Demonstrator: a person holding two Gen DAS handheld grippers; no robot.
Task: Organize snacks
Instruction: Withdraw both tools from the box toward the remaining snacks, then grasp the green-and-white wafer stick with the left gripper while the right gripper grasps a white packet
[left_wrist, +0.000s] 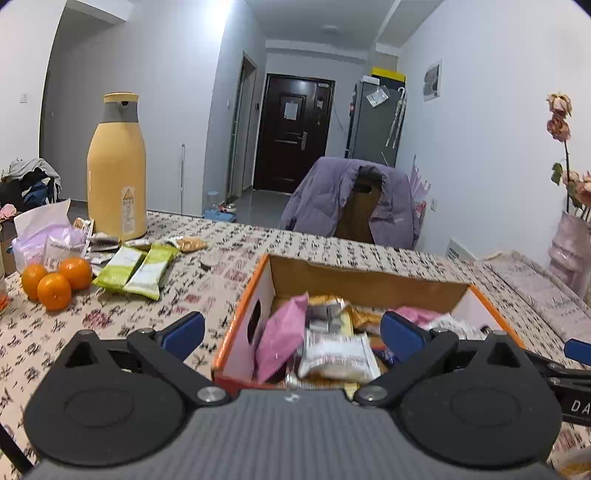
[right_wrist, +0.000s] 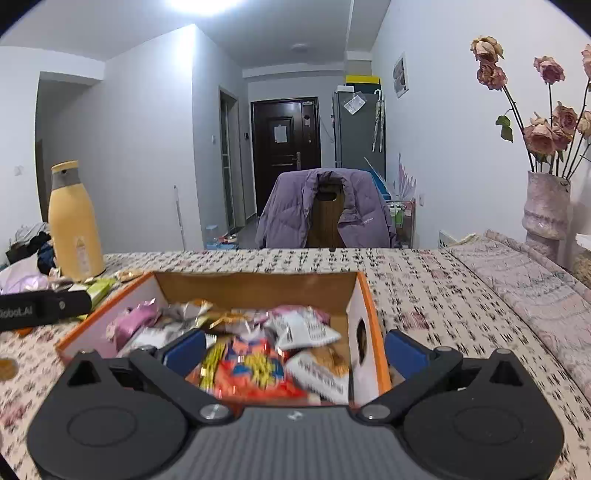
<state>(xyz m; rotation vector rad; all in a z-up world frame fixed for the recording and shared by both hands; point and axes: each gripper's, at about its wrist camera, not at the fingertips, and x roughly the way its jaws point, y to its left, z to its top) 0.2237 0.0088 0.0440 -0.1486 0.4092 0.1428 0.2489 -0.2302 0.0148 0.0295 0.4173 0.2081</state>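
Observation:
An orange-rimmed cardboard box (left_wrist: 369, 280) sits on the patterned tablecloth and holds several snack packets, among them a pink one (left_wrist: 280, 332) and a white one (left_wrist: 338, 356). It also shows in the right wrist view (right_wrist: 258, 288), with an orange-red packet (right_wrist: 258, 369) at its near side. My left gripper (left_wrist: 293, 332) is open and empty, its jaws straddling the box's left wall. My right gripper (right_wrist: 295, 349) is open and empty, its jaws straddling the box's right wall. Two green packets (left_wrist: 136, 269) and more loose snacks lie on the table at the left.
A tall yellow flask (left_wrist: 116, 170) stands at the back left, with three oranges (left_wrist: 55, 282) and a tissue pack (left_wrist: 44, 236) near it. A chair draped with a purple jacket (left_wrist: 351, 203) stands behind the table. A vase of dried roses (right_wrist: 546, 206) stands at the right.

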